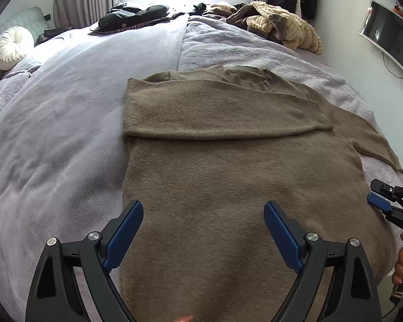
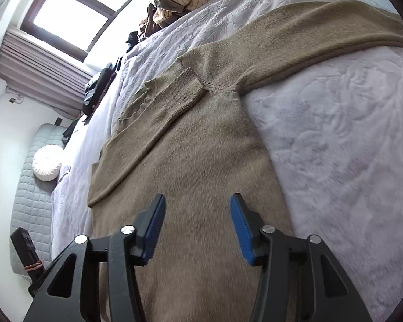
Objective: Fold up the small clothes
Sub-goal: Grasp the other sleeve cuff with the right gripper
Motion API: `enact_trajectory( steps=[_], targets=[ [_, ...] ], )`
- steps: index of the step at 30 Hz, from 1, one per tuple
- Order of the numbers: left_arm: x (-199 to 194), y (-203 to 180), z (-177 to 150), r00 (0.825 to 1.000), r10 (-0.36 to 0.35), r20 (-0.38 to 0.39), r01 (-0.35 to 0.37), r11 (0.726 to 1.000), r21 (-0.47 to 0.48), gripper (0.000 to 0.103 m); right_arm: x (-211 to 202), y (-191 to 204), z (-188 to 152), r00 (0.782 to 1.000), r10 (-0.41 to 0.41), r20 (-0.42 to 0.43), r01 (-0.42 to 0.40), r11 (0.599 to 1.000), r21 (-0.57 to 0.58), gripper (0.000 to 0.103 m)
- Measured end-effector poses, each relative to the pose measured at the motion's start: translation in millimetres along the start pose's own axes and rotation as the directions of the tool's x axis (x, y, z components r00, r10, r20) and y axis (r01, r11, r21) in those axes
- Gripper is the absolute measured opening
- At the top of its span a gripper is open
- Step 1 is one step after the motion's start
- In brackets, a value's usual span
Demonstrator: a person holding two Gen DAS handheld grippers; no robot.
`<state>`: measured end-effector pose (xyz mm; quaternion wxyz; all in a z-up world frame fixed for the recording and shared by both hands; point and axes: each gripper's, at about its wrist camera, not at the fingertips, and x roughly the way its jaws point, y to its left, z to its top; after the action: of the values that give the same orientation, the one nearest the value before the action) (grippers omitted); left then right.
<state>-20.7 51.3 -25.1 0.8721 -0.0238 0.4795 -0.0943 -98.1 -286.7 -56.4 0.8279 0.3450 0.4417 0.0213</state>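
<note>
- One tan sweater [image 1: 228, 187] lies flat on the bed [image 1: 67, 134], neckline away from the cameras; one sleeve [image 1: 215, 112] is folded across the chest, and the other sleeve [image 2: 309, 35] stretches out sideways over the bedcover.
- Two grippers are in view. The left gripper [image 1: 203, 230] hovers over the lower part of the sweater, its two blue-padded fingers [image 1: 123, 236] spread wide with nothing between them.
- The right gripper [image 2: 197, 225] also hangs above the sweater's body, fingers [image 2: 240, 228] parted and empty, pads clear of the knit.
- In the left wrist view, the right gripper's tip shows at the right edge, with a hand [image 1: 400, 265] on its handle.
- One round white cushion [image 1: 12, 47] rests by the headboard.
- One heap of striped cream clothes [image 1: 279, 24] and one dark garment [image 1: 134, 16] lie at the far side of the bed.
- One window [image 2: 67, 13] stands behind them.
</note>
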Motion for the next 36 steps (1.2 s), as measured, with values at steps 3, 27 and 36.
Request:
enact_trajectory(
  steps=[3,27,36],
  targets=[
    [-8.0,-10.4,-6.2,1.000,-0.003,0.021,0.003,1.000,0.008,0.103,-9.0,-5.9,-6.2,1.000,0.007,0.001,-0.007,1.000,0.005,0.062],
    [1.0,-81.2,-19.1,0.997,-0.050,-0.063,0.052,0.998,0.035,0.103,-106.4,-99.0,23.6,0.980,-0.016,0.197,-0.015,0.988,0.156,0.075],
    [12.2,-123.6,3.6,0.995,-0.079,-0.055,0.082,0.995,0.058,0.103,-130.5,-157.3,80.9,0.948,-0.113,0.296,0.021,0.955,0.297,0.075]
  ],
)
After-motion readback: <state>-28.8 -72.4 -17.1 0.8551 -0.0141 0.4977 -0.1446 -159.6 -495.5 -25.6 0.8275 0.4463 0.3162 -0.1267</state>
